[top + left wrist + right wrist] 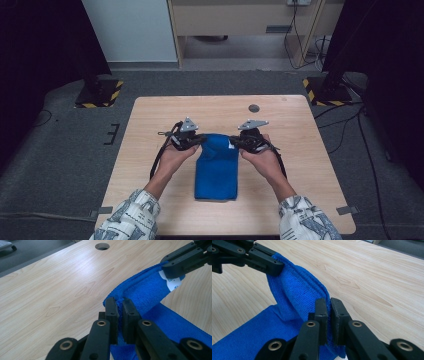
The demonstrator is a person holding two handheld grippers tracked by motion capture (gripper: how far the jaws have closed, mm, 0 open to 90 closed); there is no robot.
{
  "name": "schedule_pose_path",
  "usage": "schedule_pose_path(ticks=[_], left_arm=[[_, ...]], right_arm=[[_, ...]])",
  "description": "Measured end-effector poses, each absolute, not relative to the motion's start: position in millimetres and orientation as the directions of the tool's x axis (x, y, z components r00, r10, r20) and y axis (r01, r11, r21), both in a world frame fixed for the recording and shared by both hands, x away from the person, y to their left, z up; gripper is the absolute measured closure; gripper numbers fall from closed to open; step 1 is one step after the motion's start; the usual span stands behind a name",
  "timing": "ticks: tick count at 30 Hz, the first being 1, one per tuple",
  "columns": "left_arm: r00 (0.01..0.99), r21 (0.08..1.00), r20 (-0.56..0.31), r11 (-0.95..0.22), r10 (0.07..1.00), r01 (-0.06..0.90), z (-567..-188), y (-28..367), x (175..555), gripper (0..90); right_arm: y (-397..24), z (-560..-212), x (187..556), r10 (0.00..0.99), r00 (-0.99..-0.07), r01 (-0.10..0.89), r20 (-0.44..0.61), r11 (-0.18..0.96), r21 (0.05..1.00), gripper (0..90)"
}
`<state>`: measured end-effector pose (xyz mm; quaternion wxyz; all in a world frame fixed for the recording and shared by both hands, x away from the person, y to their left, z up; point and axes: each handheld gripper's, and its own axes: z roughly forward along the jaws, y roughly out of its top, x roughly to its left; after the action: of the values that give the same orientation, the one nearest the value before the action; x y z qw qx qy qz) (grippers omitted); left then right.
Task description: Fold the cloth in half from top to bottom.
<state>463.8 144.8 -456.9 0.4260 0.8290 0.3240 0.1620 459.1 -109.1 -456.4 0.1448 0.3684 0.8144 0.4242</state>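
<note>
A folded blue cloth (216, 167) lies on the wooden table (150, 120) between the person's two hands. Its far edge is lifted off the wood. My left gripper (200, 141) is shut on the far left corner of the blue cloth (142, 290), and the layered edge shows pinched between the jaws in the left gripper view. My right gripper (233, 142) is shut on the far right corner of the blue cloth (297, 292). A white label (172, 283) hangs from the cloth beside the right gripper's jaws. The near part of the cloth rests flat on the table.
A round cable hole (254, 108) sits in the table toward the far right. Two stand bases with yellow-black striped edges (100, 93) (327, 90) rest on the floor beyond the table's far corners. Cables trail on the floor at the right.
</note>
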Motion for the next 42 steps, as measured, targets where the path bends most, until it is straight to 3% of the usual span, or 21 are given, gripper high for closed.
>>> schedule_pose_path(ticks=[42], left_arm=[[0.758, 0.848, -0.056, -0.37, 0.65, 0.379, -457.4, 153.4, 428.3, 83.0]], right_arm=[[-117.2, -452.7, 424.7, 0.682, -0.724, 0.445, 0.102, 0.349, 0.825, 84.6]])
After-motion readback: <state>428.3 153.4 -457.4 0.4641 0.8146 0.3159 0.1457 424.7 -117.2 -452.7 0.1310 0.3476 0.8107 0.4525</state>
